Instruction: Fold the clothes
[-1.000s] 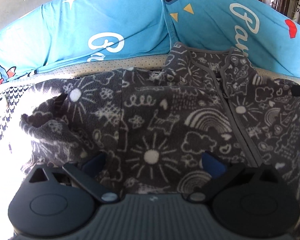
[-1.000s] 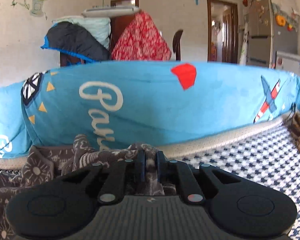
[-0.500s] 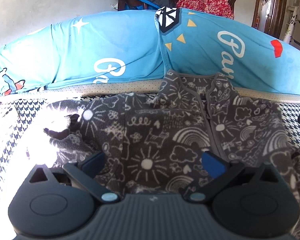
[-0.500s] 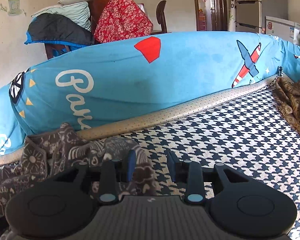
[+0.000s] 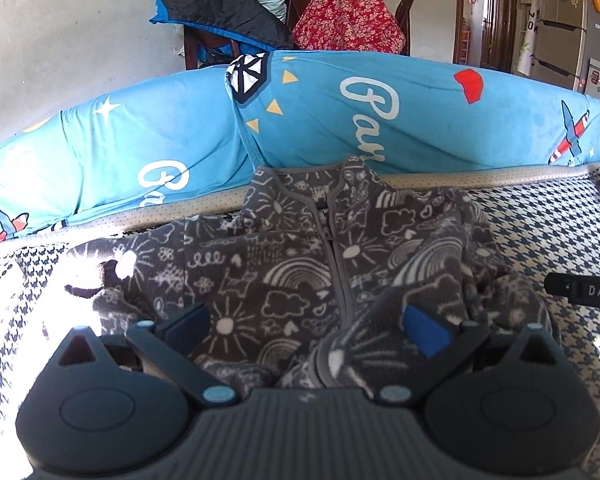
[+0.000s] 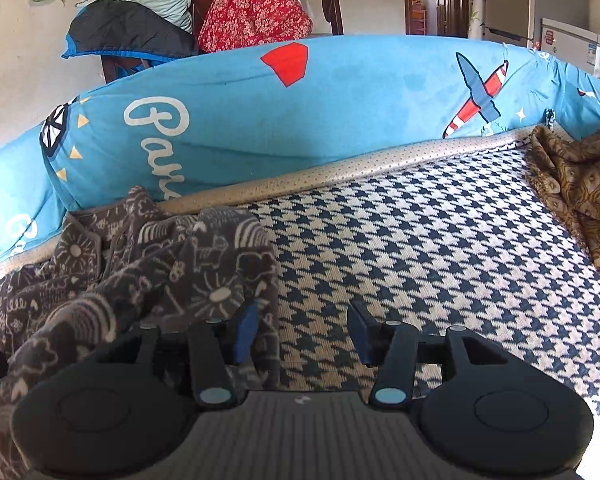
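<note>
Houndstooth cover [image 6: 440,248], right jaws released fleece jacket [image 5: 292,280]

Not much readable text here
White cursive "Par…" on the blue cushion [image 5: 340,120], cut off by the fleece jacket [image 5: 292,272]; "DAS" on a black bar [image 5: 584,290] right of it.

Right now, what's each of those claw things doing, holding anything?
Left gripper: open, holding nothing, above the fleece.
Right gripper: open, holding nothing, at the fleece's edge.

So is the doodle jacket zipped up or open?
Zipped up: on the grey doodle-print fleece jacket the zipper runs closed from collar downward; its lower end is hidden under a folded-over sleeve.
</note>
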